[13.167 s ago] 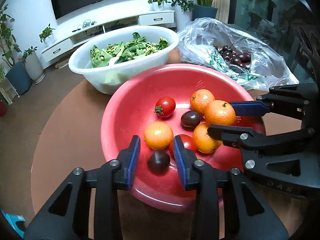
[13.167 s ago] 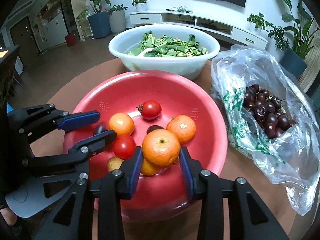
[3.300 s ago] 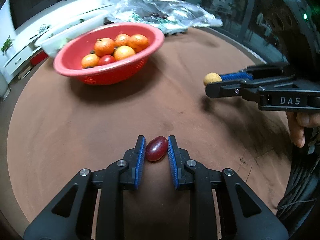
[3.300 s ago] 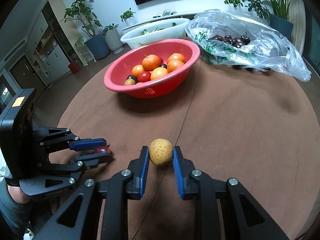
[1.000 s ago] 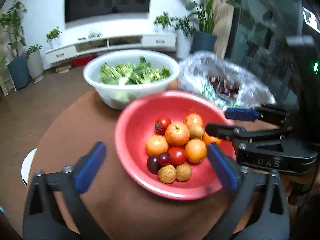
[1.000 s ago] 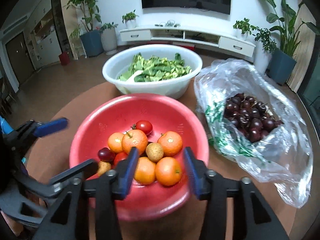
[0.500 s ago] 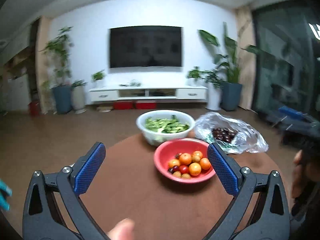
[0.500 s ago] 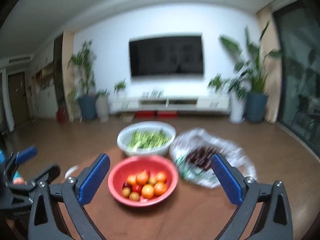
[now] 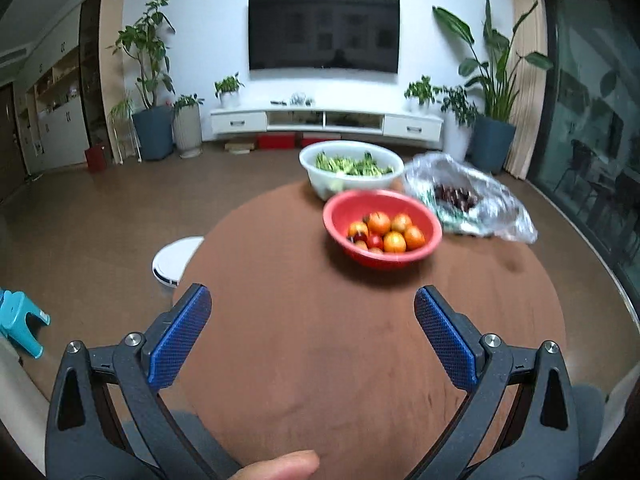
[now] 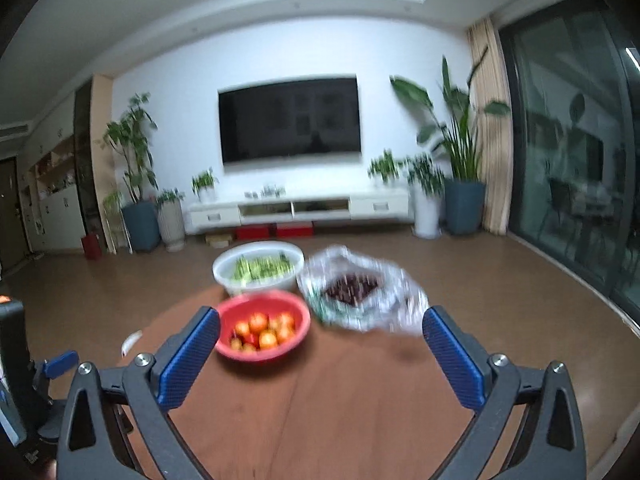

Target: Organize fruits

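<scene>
A red bowl [image 9: 424,250] full of oranges, tomatoes and small fruits [image 9: 384,232] stands on the far half of the round brown table [image 9: 320,360]. It also shows in the right wrist view [image 10: 296,340]. My left gripper [image 9: 312,320] is wide open and empty, held back over the near side of the table, well short of the bowl. My right gripper [image 10: 320,338] is wide open and empty, raised high and far back from the bowl. The left gripper's body [image 10: 40,380] shows at the lower left of the right wrist view.
A white bowl of greens [image 9: 352,168] stands behind the red bowl. A clear plastic bag of dark cherries [image 9: 464,200] lies to its right. A fingertip [image 9: 276,464] shows at the bottom edge. A white robot vacuum [image 9: 174,260] and a blue stool [image 9: 20,320] are on the floor to the left.
Both grippers have pulled back and up from the red bowl since one second ago, and opened wide. In the last half second the left view dropped lower toward the table.
</scene>
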Motion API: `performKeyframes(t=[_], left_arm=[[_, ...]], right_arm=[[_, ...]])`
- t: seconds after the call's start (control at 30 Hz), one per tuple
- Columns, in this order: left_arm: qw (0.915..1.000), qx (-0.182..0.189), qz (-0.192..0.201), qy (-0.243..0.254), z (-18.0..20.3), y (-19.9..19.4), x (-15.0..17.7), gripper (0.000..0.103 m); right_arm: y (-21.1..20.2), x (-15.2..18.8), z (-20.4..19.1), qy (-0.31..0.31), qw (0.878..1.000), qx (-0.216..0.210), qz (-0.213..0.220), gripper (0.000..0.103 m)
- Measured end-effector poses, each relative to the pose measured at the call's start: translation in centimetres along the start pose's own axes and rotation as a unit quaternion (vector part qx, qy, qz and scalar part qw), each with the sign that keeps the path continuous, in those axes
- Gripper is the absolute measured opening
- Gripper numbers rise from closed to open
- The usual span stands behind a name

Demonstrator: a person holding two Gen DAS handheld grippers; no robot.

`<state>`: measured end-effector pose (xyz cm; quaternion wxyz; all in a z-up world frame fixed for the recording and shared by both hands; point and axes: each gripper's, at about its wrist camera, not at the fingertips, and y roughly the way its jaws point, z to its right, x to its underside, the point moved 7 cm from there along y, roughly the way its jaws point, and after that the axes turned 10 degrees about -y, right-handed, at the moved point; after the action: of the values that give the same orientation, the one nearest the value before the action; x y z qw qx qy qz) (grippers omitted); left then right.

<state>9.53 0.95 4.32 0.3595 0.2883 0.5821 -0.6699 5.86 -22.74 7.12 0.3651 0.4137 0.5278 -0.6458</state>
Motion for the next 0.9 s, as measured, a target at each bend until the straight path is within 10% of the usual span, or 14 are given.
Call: performKeyframes(t=[0.9], left_arm=[[0.9972, -0.020, -0.071, 0.002, -0.4, 5.0, 5.0, 0.103]], right_arm=[[3.0, 9.4, -4.3, -0.035, 0.988, -0.031, -0.148, 0.103]])
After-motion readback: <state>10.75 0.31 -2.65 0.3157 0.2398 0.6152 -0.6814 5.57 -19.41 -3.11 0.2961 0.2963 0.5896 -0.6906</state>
